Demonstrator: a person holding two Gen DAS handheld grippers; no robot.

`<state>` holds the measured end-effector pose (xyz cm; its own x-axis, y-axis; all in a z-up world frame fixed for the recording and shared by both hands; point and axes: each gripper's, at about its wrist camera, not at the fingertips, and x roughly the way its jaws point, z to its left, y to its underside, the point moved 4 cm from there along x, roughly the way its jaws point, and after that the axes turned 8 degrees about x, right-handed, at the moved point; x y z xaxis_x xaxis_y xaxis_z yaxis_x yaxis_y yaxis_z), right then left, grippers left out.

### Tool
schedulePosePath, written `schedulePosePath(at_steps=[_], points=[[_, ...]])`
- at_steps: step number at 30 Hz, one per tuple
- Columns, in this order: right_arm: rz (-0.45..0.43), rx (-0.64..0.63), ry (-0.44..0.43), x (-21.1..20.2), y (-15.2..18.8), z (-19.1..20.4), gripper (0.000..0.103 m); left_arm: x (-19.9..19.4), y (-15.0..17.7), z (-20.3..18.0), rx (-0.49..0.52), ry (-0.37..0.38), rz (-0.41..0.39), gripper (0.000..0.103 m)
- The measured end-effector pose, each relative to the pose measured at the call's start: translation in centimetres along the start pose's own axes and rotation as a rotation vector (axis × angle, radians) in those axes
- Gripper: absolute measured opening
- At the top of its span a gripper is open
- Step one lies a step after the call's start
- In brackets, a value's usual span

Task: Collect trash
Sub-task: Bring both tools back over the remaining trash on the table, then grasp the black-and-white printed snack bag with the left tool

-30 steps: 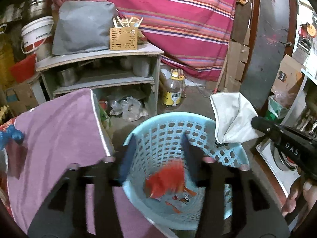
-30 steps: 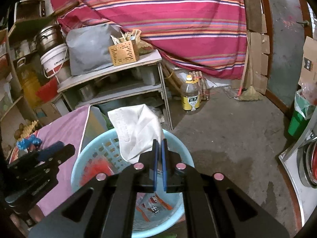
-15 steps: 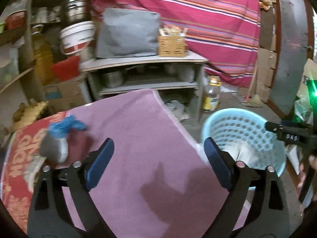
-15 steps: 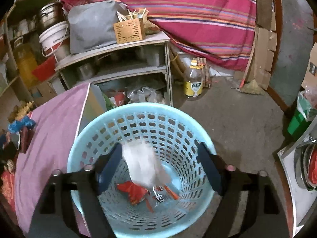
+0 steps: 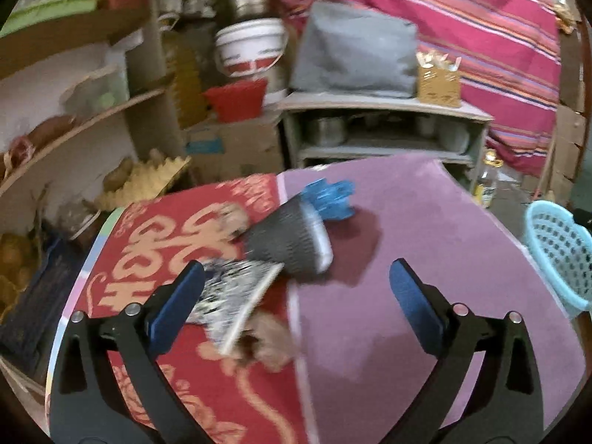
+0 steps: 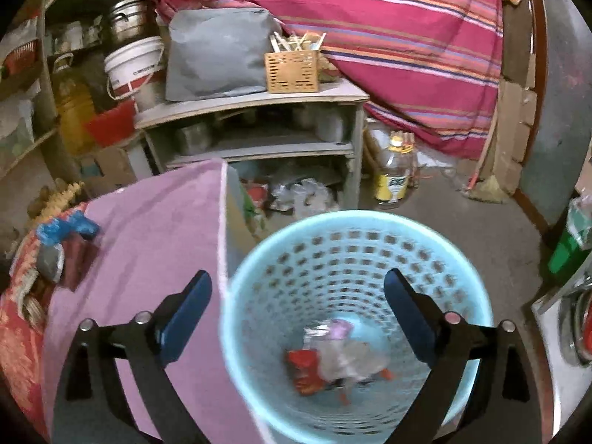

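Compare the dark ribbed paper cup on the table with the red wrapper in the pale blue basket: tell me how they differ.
The dark ribbed paper cup lies tipped on its side on the cloth-covered table; the red wrapper sits at the bottom of the pale blue perforated plastic basket.
The cup keeps its cone shape; the wrapper is flat and crumpled.
The cup is grey-black, the wrapper red.
Neither is held by any tool.

A cluttered home storeroom: pot-laden shelves [image 6: 255, 148], buckets [image 6: 133, 66], oil bottles [image 6: 394, 170].
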<state>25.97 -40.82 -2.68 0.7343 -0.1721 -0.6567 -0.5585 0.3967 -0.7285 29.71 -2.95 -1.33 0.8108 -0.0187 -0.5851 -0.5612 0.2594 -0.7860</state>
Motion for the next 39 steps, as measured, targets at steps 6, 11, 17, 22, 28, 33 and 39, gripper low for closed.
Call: schedulePosePath(at_steps=[6, 11, 17, 22, 28, 33, 39], points=[[0.014, -0.012, -0.022, 1.1, 1.1, 4.3, 0.094, 1.8, 1.4, 3.9, -0.061, 0.003, 0.044, 0.097], [0.036, -0.039, -0.044, 2.0, 2.0, 7.5, 0.094, 3.8, 2.3, 5.2, -0.064, -0.001, 0.080, 0.096], [0.054, -0.080, -0.052, 3.2, 2.6, 10.1, 0.094, 5.7, 2.9, 5.2, -0.059, 0.031, 0.126, 0.090], [0.063, -0.112, -0.055, 3.6, 3.1, 11.3, 0.094, 6.9, 3.2, 5.2, -0.068, 0.067, 0.151, 0.073], [0.070, -0.113, -0.055, 3.9, 3.2, 11.2, 0.094, 7.7, 3.7, 5.1, -0.067, 0.094, 0.174, 0.056], [0.070, -0.101, -0.060, 3.9, 3.1, 10.9, 0.094, 7.2, 3.2, 5.2, -0.080, 0.130, 0.160, 0.038], [0.067, -0.102, -0.064, 3.8, 3.1, 10.9, 0.094, 6.8, 2.9, 5.3, -0.070, 0.128, 0.151, 0.024]])
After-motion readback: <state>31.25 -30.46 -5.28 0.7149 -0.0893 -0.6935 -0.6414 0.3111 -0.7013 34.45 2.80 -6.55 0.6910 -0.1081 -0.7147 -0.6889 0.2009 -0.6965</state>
